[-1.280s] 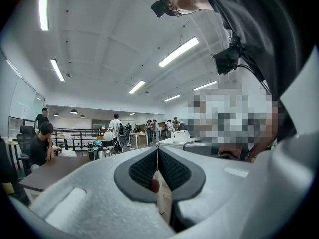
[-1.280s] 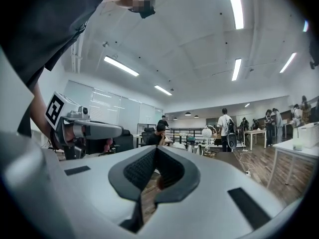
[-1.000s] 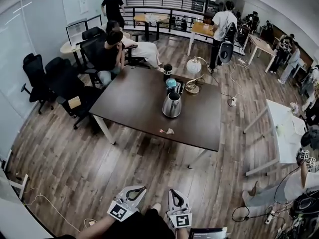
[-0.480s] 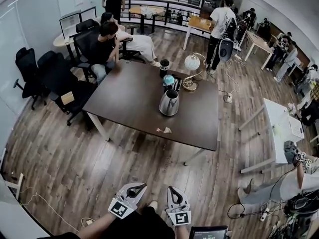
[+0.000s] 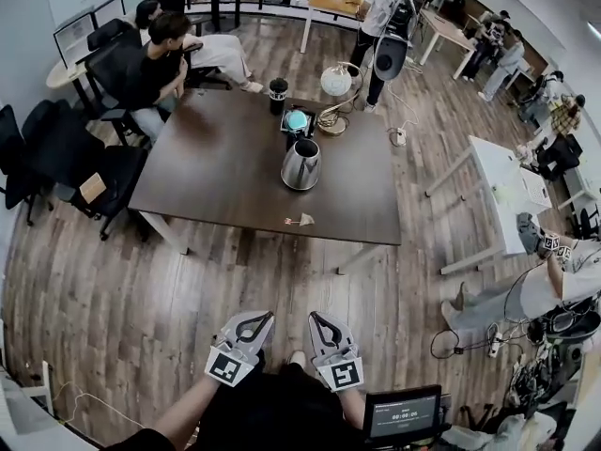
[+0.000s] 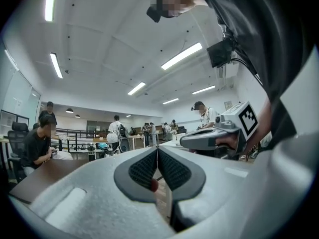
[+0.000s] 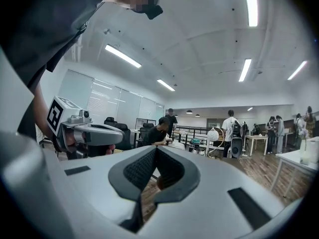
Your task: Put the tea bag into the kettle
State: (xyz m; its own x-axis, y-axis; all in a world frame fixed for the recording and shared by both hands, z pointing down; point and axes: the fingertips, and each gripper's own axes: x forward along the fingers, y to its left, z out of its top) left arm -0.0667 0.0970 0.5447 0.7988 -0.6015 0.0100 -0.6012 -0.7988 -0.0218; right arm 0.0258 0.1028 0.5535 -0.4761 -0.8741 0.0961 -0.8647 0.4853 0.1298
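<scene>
Head view: tea bag (image 5: pixel 300 220), lying flat on the dark desk (image 5: pixel 216 167), close to the near edge and right of centre. Kettle (image 5: pixel 301 164), steel, upright, just beyond the tea bag toward the desk's middle, the two apart. Teal item (image 5: pixel 297 120), black cup (image 5: pixel 277 88) and globe lamp (image 5: pixel 336 81), grouped by the far edge. Left hand-held gripper (image 5: pixel 263 319) and right hand-held gripper (image 5: pixel 315 321), side by side above the wooden floor (image 5: pixel 141 289), well short of the desk. Each has its jaws closed tip to tip with nothing between them.
</scene>
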